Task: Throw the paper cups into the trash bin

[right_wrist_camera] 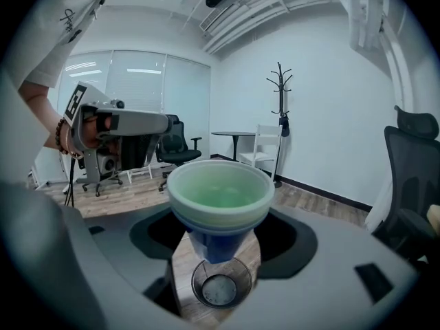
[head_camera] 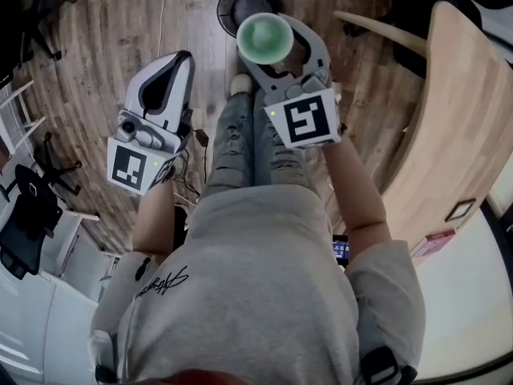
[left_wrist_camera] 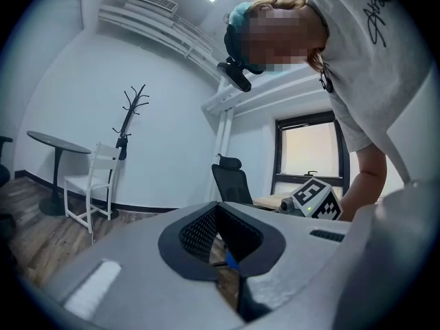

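My right gripper (head_camera: 271,50) is shut on a stack of paper cups (head_camera: 264,37), green inside with a blue outer wall. In the head view the cups hang over a round dark trash bin (head_camera: 240,0) on the wooden floor. In the right gripper view the cups (right_wrist_camera: 220,194) stand upright between the jaws and the mesh trash bin (right_wrist_camera: 220,285) lies directly below them. My left gripper (head_camera: 181,61) hangs to the left of the person's legs, shut with nothing in it. The left gripper view shows its pads (left_wrist_camera: 206,234) pressed together.
A light wooden table (head_camera: 453,127) curves along the right. A black office chair (head_camera: 28,211) and white furniture stand at the left. Cables run over the floor by the person's legs. A coat rack (right_wrist_camera: 280,115), a round table (right_wrist_camera: 235,135) and a white chair (right_wrist_camera: 265,151) stand by the far wall.
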